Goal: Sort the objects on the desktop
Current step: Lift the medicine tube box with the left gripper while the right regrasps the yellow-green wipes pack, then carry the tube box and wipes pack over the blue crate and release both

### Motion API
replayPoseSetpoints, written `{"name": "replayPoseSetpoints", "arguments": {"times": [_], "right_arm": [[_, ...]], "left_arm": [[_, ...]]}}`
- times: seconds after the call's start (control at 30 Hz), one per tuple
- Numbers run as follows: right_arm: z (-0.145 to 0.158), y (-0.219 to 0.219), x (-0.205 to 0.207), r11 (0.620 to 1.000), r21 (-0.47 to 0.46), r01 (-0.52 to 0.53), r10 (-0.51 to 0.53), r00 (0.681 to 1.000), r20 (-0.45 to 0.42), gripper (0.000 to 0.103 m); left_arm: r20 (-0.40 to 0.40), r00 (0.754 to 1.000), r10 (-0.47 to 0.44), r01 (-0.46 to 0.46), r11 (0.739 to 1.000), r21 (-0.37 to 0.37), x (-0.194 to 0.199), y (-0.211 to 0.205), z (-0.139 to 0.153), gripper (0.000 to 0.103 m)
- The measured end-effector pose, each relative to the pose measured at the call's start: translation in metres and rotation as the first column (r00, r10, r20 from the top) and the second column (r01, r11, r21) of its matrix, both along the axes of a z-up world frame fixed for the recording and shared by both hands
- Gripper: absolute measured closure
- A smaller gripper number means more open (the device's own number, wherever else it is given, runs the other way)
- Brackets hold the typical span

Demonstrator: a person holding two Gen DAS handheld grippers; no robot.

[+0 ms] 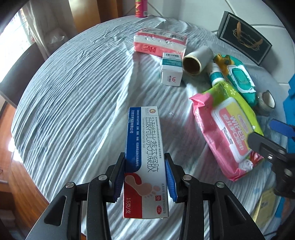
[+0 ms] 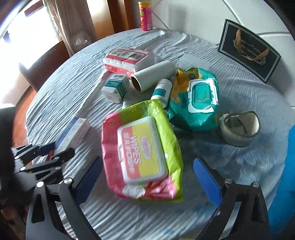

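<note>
My left gripper [image 1: 145, 177] is shut on a long white, blue and red ointment box [image 1: 144, 147], held above the striped cloth. The box also shows in the right wrist view [image 2: 77, 132] with the left gripper [image 2: 46, 153] around it. My right gripper [image 2: 147, 177] is open wide, its jaws on either side of the near end of a pink and green wipes pack [image 2: 142, 147], not touching it. That pack shows in the left wrist view [image 1: 226, 129], with the right gripper [image 1: 276, 140] at its right.
On the round table [image 2: 239, 92] lie a teal wipes pack [image 2: 195, 103], a tape roll [image 2: 239, 129], a white bottle [image 2: 162, 90], a cardboard tube [image 2: 153, 75], a small teal box [image 2: 114, 90], a pink tissue pack [image 2: 127, 59], a black card [image 2: 248, 49] and a pink can [image 2: 145, 16].
</note>
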State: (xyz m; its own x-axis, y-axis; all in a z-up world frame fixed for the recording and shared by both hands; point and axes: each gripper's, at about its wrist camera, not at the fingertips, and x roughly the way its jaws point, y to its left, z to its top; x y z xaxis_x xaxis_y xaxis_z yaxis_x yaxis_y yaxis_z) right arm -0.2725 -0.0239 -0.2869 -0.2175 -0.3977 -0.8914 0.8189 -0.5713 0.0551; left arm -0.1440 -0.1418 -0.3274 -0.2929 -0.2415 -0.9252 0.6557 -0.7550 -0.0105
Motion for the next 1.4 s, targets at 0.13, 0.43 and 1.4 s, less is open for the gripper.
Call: {"name": "replayPoseSetpoints", "arguments": {"times": [0.13, 0.43, 1.4], "right_arm": [[-0.027, -0.022, -0.01, 0.996, 0.063, -0.068, 0.065, 0.997, 0.046, 0.003], [-0.043, -0.029, -0.011, 0.999, 0.007, -0.044, 0.043, 0.993, 0.105, 0.039], [0.232, 0.022, 0.055, 0.938, -0.295, 0.181, -0.276, 0.906, -0.322, 0.042]], "left_arm": [[0.002, 1.0, 0.005, -0.005, 1.0, 0.0, -0.01, -0.006, -0.009, 0.064], [-0.021, 0.999, -0.024, 0.024, 1.0, -0.01, -0.024, -0.01, -0.008, 0.065], [-0.378, 0.845, -0.378, 0.283, 0.916, -0.285, -0.021, 0.006, 0.23, 0.065]]}}
